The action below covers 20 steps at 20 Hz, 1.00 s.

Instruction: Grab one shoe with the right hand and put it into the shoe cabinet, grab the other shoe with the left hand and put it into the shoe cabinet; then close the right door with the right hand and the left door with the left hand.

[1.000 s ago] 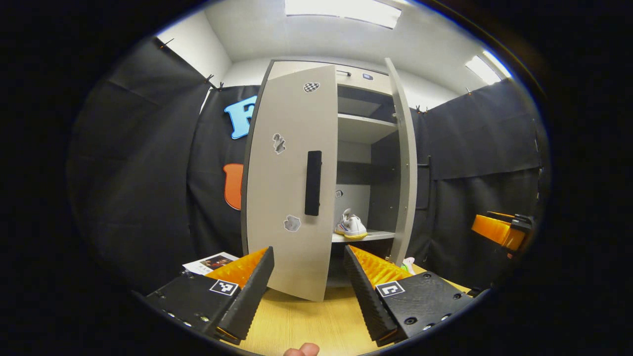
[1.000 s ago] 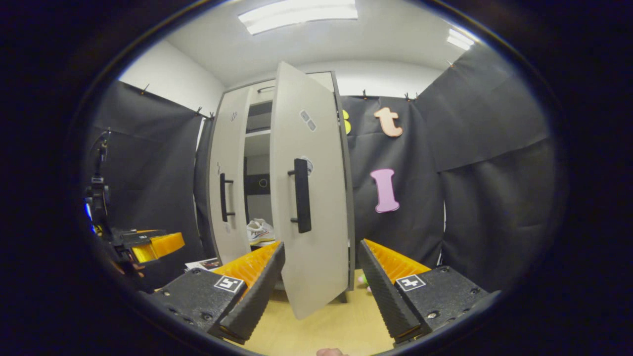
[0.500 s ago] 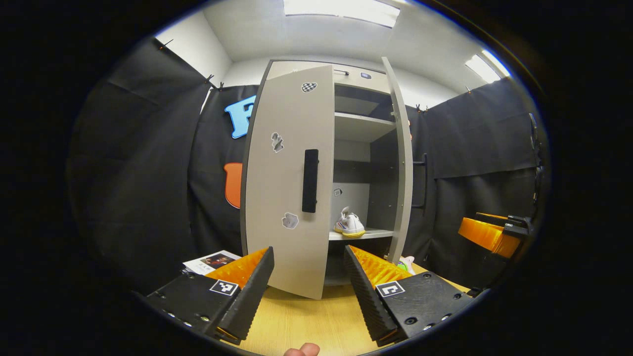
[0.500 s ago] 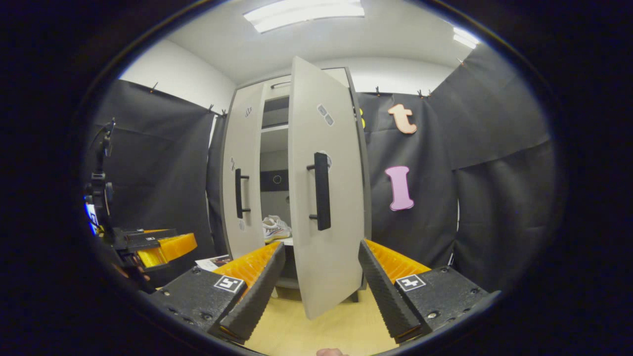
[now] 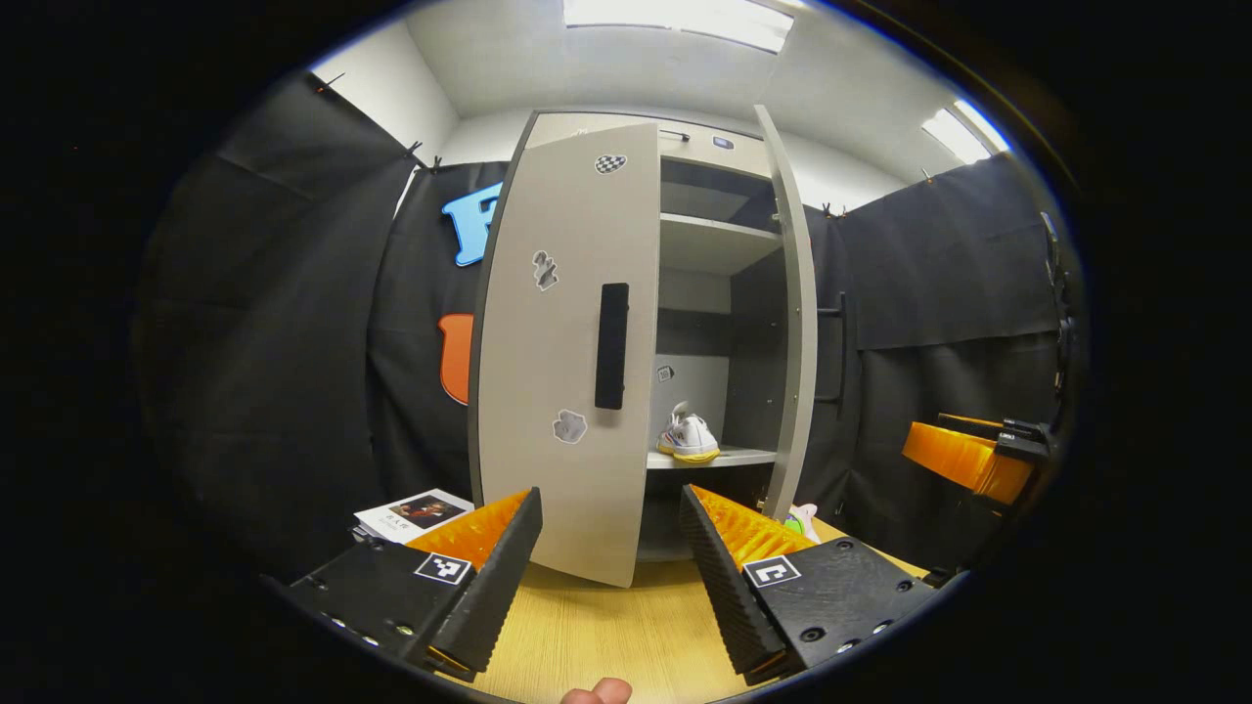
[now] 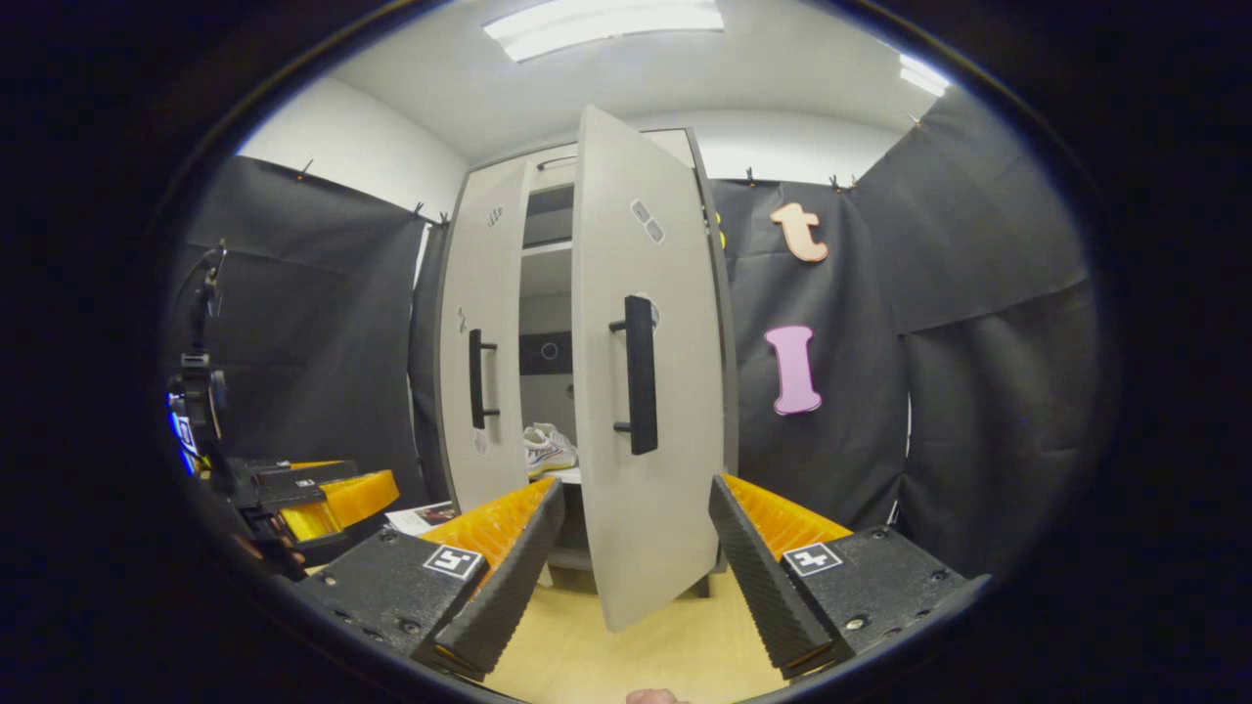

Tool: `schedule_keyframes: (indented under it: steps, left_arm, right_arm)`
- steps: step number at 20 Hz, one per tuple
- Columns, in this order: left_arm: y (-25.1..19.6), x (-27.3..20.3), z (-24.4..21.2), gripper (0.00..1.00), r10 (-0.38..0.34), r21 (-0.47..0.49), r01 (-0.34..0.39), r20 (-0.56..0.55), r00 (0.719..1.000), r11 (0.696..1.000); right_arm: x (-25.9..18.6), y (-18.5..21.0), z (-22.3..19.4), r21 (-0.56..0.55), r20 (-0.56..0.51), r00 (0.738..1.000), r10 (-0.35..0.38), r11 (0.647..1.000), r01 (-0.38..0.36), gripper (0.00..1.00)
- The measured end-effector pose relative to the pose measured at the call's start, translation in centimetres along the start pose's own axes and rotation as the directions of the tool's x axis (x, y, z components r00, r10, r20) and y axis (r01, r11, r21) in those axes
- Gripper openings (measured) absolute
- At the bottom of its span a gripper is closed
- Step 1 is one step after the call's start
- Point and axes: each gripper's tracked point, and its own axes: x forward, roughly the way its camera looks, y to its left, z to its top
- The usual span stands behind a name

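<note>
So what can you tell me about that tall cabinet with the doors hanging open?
The shoe cabinet is a tall, pale grey unit, seemingly laminated board, standing on a light wooden floor against the black cloth wall. Both doors are ajar. The left door carries a black vertical handle and three small stickers; the right door has a black bar handle too. Inside are pale shelves, and a white shoe with a yellowish sole sits on a lower shelf. Neither claw touches the cabinet.

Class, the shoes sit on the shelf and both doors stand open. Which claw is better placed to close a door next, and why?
Right. The right claw hangs open directly before the right door, its handle just above, and the task closes that door first. The left claw faces the left door similarly.
</note>
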Motion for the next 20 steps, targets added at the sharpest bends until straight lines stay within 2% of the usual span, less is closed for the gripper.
schedule_keyframes:
  steps: [2, 3, 4, 5, 6, 20]
  left_arm:
    - [-0.12, 0.1, -0.07, 0.86, -0.004, -0.001, 0.004, -0.001, 1.0, 1.0]
    - [-0.15, 0.13, -0.07, 0.86, -0.007, -0.002, 0.007, -0.002, 1.0, 1.0]
    - [-0.22, 0.13, -0.04, 0.86, -0.01, -0.004, 0.01, -0.001, 1.0, 1.0]
    - [-0.26, 0.15, -0.02, 0.86, -0.013, -0.006, 0.013, 0.001, 1.0, 1.0]
    - [-0.29, 0.2, -0.02, 0.86, -0.017, -0.006, 0.017, 0.001, 1.0, 1.0]
    - [-0.77, -0.08, -0.14, 0.86, -0.025, 0.002, 0.025, -0.002, 1.0, 1.0]
  right_arm:
    - [0.13, 0.04, 0.08, -0.006, 0.002, 1.0, -0.001, 1.0, 0.001, 0.97]
    - [0.17, 0.13, 0.12, -0.006, 0.003, 1.0, 0.003, 1.0, -0.003, 0.93]
    - [0.15, 0.18, 0.09, -0.004, 0.003, 1.0, 0.003, 1.0, -0.003, 0.97]
    - [0.16, 0.13, 0.1, -0.002, 0.002, 1.0, 0.004, 1.0, -0.004, 0.93]
    - [0.17, 0.09, 0.13, -0.001, 0.003, 1.0, 0.003, 1.0, -0.003, 0.97]
    - [-0.29, -0.06, 0.15, 0.001, 0.005, 1.0, 0.0, 1.0, 0.0, 0.97]
